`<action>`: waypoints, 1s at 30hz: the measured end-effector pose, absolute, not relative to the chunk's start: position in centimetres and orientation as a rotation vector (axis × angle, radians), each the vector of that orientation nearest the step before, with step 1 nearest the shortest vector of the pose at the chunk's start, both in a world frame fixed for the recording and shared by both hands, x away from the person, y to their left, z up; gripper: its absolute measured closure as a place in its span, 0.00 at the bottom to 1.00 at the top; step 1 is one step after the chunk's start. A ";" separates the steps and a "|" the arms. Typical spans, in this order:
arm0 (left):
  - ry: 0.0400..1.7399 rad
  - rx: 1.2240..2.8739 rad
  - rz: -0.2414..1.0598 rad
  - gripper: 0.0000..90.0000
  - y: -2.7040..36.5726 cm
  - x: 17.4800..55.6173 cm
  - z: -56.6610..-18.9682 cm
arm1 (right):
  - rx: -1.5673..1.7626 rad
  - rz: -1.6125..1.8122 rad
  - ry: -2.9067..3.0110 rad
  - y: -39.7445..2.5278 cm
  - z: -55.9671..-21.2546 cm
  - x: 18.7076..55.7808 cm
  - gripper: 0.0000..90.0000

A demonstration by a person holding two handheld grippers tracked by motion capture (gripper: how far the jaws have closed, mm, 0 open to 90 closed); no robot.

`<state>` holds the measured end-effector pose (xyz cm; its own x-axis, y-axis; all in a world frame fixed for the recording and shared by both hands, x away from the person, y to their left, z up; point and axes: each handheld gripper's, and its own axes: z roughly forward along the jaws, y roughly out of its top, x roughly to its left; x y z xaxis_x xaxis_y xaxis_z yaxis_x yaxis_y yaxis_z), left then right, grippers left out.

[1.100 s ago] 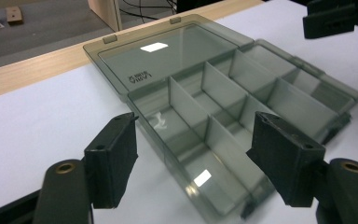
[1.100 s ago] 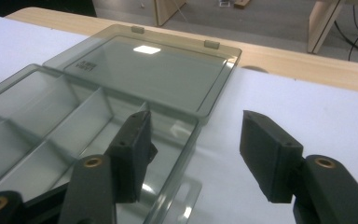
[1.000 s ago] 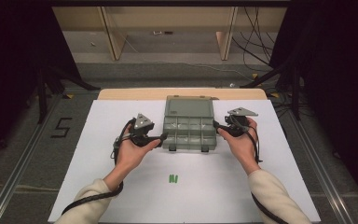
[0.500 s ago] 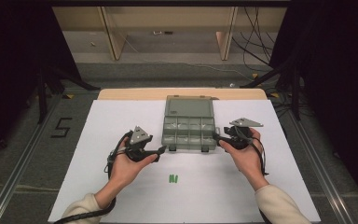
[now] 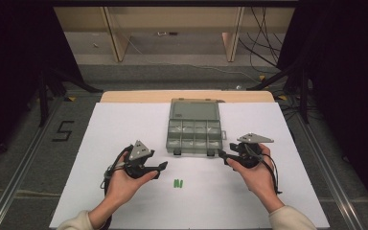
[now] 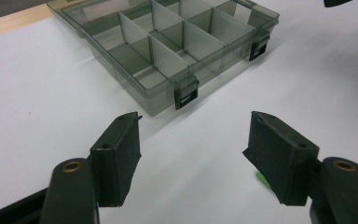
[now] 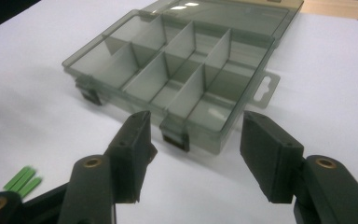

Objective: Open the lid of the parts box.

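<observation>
A translucent grey compartment box (image 5: 193, 135) lies open in the middle of the white sheet, its lid (image 5: 194, 110) laid flat behind it. Its several compartments look empty, as the left gripper view (image 6: 168, 46) and the right gripper view (image 7: 182, 70) show. Small green sticks (image 5: 178, 183) lie in front of the box. My left gripper (image 5: 160, 168) is open and empty, to the left of the sticks. My right gripper (image 5: 222, 155) is open and empty, just off the box's front right corner. The open left gripper (image 6: 193, 140) faces a latch (image 6: 186, 95); the open right gripper (image 7: 196, 149) faces the other latch (image 7: 175, 138).
The white sheet (image 5: 105, 143) covers most of the wooden table (image 5: 124, 96). Beyond the table's far edge are grey floor, cables and wooden legs (image 5: 117, 33). A floor mark "5" (image 5: 62, 130) lies at the left. Green sticks (image 7: 23, 179) show at the right gripper view's lower left.
Both hands have drawn back from the box's front corners toward the near side. The left gripper has moved farther, ending beside the green sticks. The box has not moved.
</observation>
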<state>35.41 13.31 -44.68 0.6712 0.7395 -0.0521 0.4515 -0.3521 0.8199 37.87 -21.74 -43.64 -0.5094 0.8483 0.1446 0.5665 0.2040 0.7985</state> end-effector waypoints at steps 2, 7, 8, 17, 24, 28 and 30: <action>0.939 1.984 0.405 0.38 13.4 35.1 -44.8 | 1.336 1.211 2.168 -21.7 -43.6 37.4 0.49; 0.938 2.004 0.407 0.38 14.2 34.4 -44.7 | 1.330 1.201 2.190 -21.8 -43.8 36.6 0.49; 0.942 2.006 0.403 0.38 14.3 34.2 -44.7 | 1.328 1.206 2.195 -21.8 -43.9 36.5 0.49; 0.960 1.957 0.404 0.38 16.2 32.7 -44.8 | 1.339 1.202 2.227 -21.2 -43.9 35.7 0.49; 0.944 1.904 0.430 0.37 17.3 32.0 -44.5 | 1.299 1.265 2.246 -20.6 -43.8 35.3 0.49; 0.912 1.887 0.466 0.38 17.7 31.8 -44.3 | 1.286 1.265 2.251 -20.5 -43.7 35.1 0.49; 0.931 1.884 0.470 0.38 17.9 31.6 -44.3 | 1.288 1.268 2.250 -20.5 -43.6 35.1 0.49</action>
